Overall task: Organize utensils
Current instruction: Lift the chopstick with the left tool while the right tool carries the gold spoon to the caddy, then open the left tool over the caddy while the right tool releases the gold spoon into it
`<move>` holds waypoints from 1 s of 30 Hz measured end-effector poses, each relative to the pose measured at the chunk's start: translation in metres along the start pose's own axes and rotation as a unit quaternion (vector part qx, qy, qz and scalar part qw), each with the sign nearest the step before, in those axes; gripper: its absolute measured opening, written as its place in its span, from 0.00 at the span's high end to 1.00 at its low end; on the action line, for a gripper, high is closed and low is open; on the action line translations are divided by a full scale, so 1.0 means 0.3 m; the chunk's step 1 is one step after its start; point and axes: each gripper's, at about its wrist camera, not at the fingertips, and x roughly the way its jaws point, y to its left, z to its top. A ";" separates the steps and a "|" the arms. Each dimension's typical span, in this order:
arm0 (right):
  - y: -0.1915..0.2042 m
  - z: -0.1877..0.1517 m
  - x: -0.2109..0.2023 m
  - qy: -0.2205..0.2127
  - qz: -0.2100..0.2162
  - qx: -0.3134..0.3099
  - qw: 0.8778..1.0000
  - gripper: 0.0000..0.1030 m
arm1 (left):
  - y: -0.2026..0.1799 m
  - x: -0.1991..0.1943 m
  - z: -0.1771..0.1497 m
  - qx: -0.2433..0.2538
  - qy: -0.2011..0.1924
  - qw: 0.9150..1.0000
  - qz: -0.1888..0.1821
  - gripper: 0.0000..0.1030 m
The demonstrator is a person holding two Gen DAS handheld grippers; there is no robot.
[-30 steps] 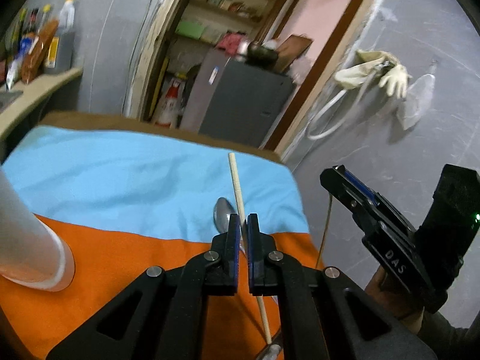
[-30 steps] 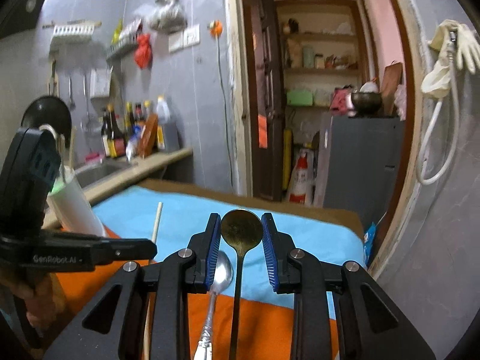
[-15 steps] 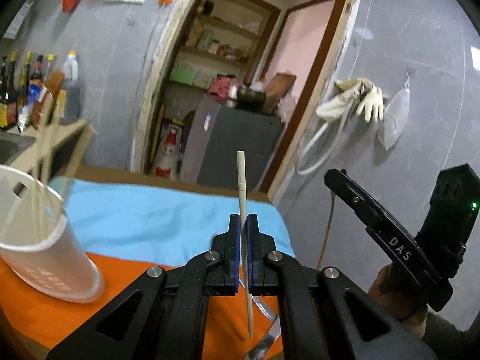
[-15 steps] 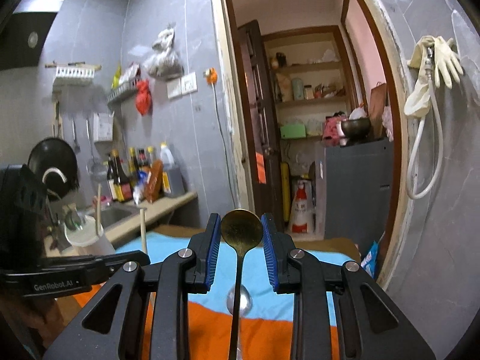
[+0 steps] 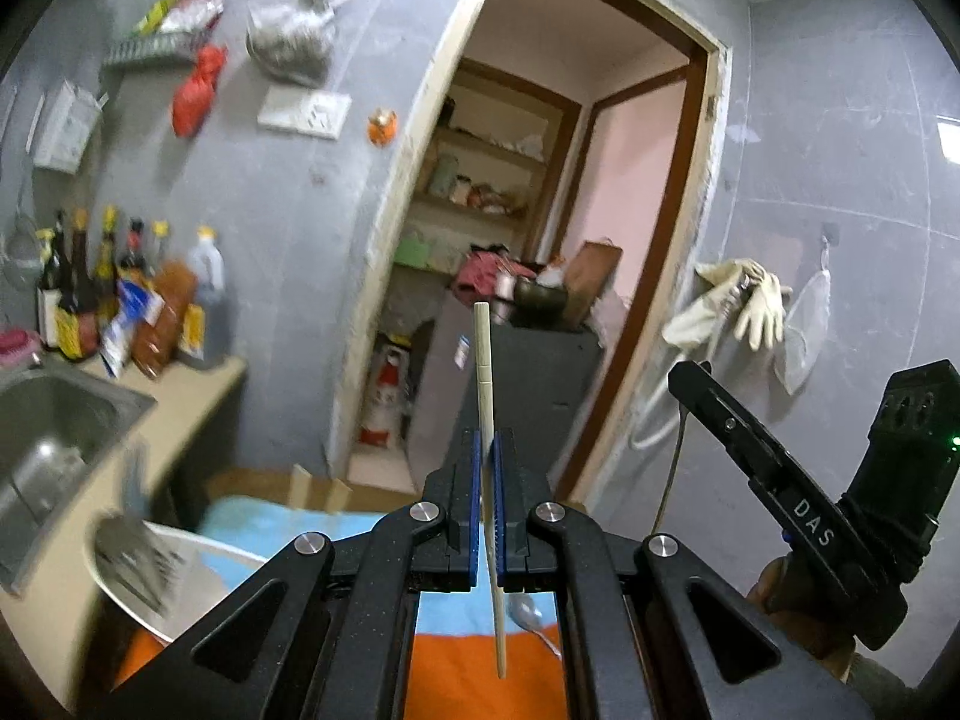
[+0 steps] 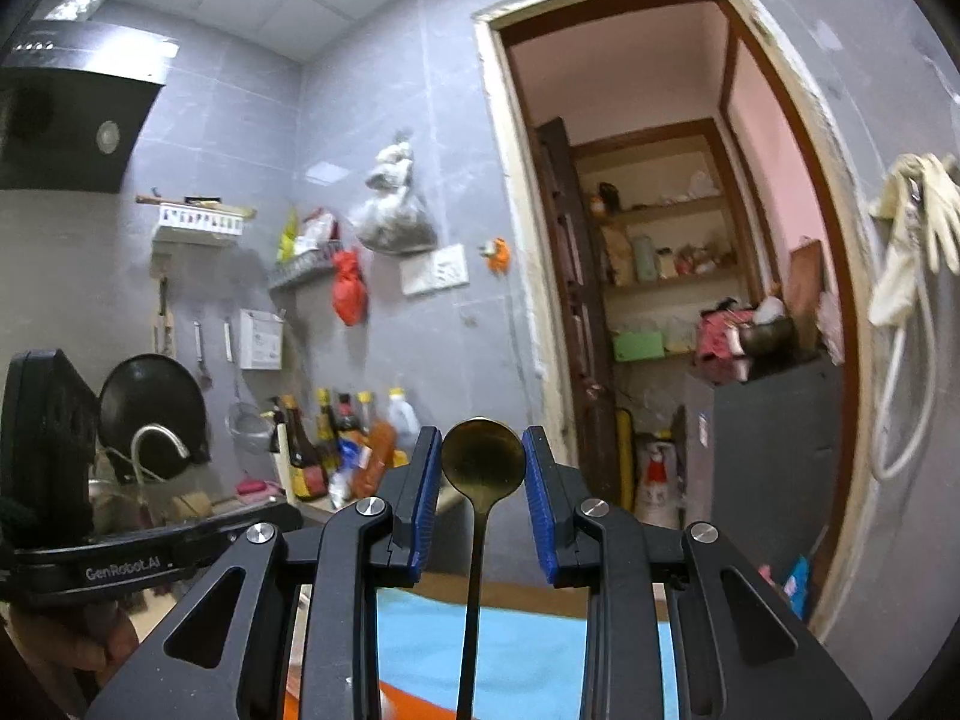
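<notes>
My left gripper (image 5: 492,438) is shut on a pale wooden chopstick (image 5: 485,372), which stands nearly upright and hangs above the blue and orange cloth (image 5: 456,660). A white utensil holder (image 5: 180,558), blurred, sits at the lower left of the left wrist view. One silver spoon (image 5: 528,609) lies on the cloth below the jaws. My right gripper (image 6: 483,438) is shut on the bowl of a dark golden spoon (image 6: 483,468), its handle hanging down over the cloth (image 6: 528,642). Each gripper shows at the edge of the other's view, the right gripper (image 5: 780,480) and the left gripper (image 6: 120,564).
A steel sink (image 5: 48,420) and counter with sauce bottles (image 5: 120,312) lie to the left. Ahead is a doorway with a grey cabinet (image 5: 528,372) and shelves. Rubber gloves (image 5: 738,306) hang on the right wall. A black wok (image 6: 150,414) hangs by the sink.
Both grippers rose from the table with the chopstick and golden spoon held. The cloth dropped low in both views, and the white holder shifted to the left view's bottom corner.
</notes>
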 end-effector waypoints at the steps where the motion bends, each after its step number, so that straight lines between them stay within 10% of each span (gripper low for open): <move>1: 0.018 0.009 0.008 -0.002 0.004 0.000 1.000 0.76 | 0.017 -0.018 0.020 0.004 -0.006 1.000 0.005 0.99; 12: 0.203 0.049 0.124 -0.052 0.046 0.038 0.997 0.76 | 0.305 -0.192 0.144 -0.007 -0.079 0.994 0.075 0.98; 30: 0.298 -0.180 0.277 -0.007 0.033 0.043 0.999 0.76 | 0.509 -0.142 -0.045 0.031 -0.074 0.986 0.147 0.98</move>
